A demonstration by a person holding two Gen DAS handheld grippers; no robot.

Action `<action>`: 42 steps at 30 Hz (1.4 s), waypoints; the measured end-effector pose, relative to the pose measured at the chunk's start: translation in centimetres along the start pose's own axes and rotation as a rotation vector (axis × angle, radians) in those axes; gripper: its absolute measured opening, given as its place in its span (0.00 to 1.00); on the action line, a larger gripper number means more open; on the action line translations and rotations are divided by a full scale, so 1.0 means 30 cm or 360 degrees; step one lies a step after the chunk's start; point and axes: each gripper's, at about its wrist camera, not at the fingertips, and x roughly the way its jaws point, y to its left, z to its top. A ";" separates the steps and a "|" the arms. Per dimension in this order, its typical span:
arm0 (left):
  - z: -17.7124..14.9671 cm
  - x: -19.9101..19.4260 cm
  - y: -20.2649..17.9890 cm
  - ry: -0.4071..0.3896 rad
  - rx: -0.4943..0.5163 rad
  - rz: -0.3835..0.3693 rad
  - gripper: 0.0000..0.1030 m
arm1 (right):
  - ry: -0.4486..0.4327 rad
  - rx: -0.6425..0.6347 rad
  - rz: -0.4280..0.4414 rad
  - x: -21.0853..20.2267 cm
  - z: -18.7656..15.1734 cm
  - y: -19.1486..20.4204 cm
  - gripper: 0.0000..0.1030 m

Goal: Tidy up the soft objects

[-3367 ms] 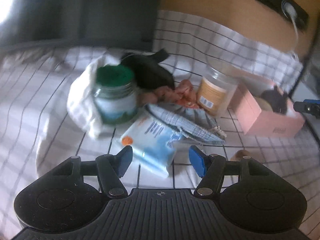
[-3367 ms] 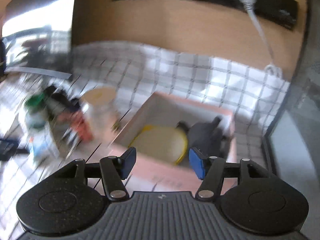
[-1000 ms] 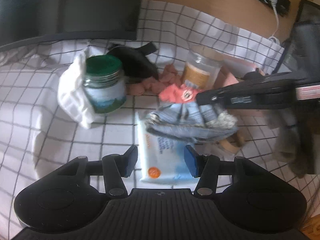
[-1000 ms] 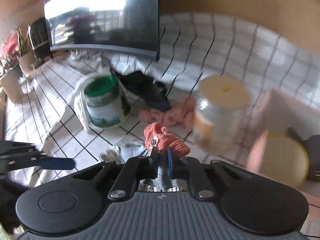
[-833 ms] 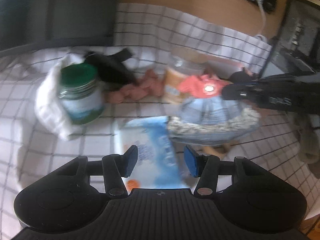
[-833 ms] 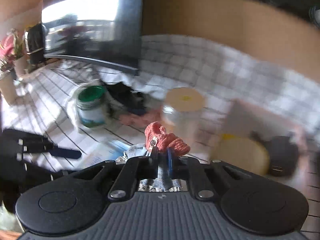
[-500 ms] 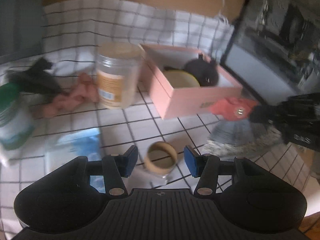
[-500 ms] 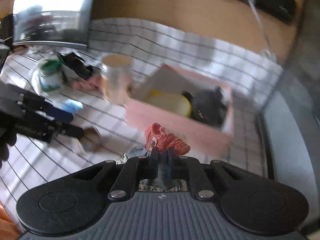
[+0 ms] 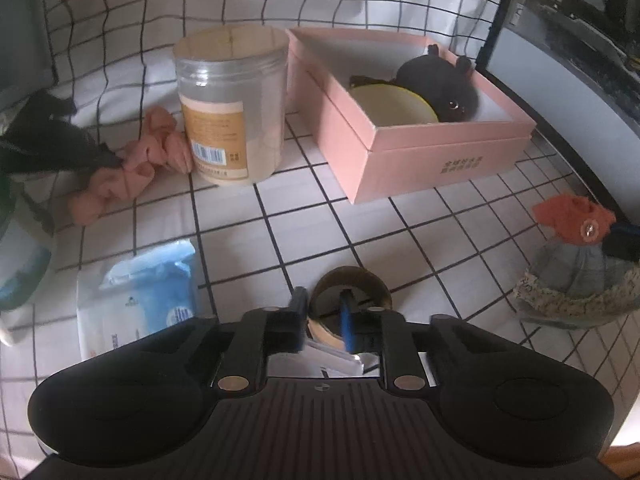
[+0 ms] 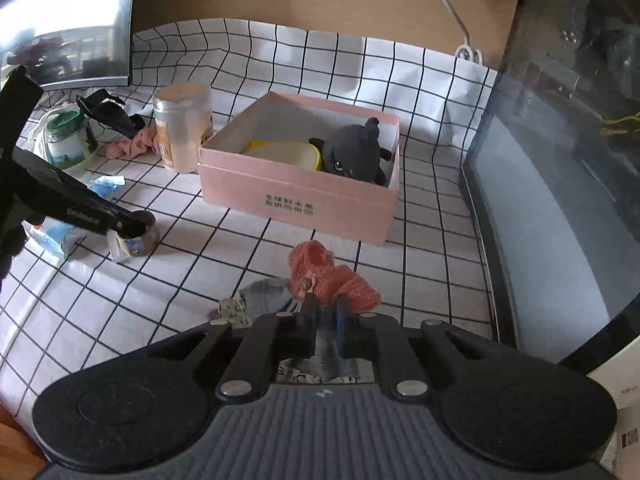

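My right gripper (image 10: 323,312) is shut on a small doll dress (image 10: 332,276) with an orange top and grey skirt; it also shows in the left wrist view (image 9: 576,272), low over the cloth in front of the pink box (image 10: 296,196). The box (image 9: 420,160) holds a dark plush (image 10: 356,154) and a yellow round pad (image 10: 284,152). My left gripper (image 9: 323,320) is shut on the wall of a brown tape roll (image 9: 350,292), one finger inside the ring; it also shows in the right wrist view (image 10: 136,236). A pink scrunchie (image 9: 132,164) lies left of the jar.
A clear jar (image 9: 232,104) with a tan lid stands left of the box. A blue wipes pack (image 9: 148,300), a green-lidded jar (image 10: 70,140) on white cloth and a black fabric piece (image 9: 44,140) lie left. A dark monitor (image 10: 560,184) borders the right side.
My right gripper carried the doll dress from the pile to the cloth in front of the pink box. My left gripper swung right, then closed on the tape roll.
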 end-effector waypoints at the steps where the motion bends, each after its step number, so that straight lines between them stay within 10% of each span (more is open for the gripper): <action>1: -0.002 -0.004 0.001 0.0008 -0.0022 0.0002 0.14 | 0.0008 -0.0007 0.0002 -0.001 -0.002 0.002 0.09; 15: -0.005 -0.137 -0.162 -0.0228 0.0072 -0.0198 0.08 | -0.0101 0.0004 0.0097 -0.110 0.115 -0.046 0.09; 27: 0.343 -0.171 -0.179 -0.0601 0.0074 -0.0181 0.09 | -0.0466 -0.0031 -0.0006 -0.135 0.401 -0.112 0.09; 34: 0.570 0.053 -0.144 -0.0488 -0.0004 -0.0214 0.14 | -0.0359 0.0114 -0.0008 0.076 0.546 -0.157 0.09; 42: 0.543 -0.004 -0.029 -0.0563 -0.0238 -0.0138 0.15 | -0.0096 0.0228 0.0123 0.368 0.578 -0.122 0.09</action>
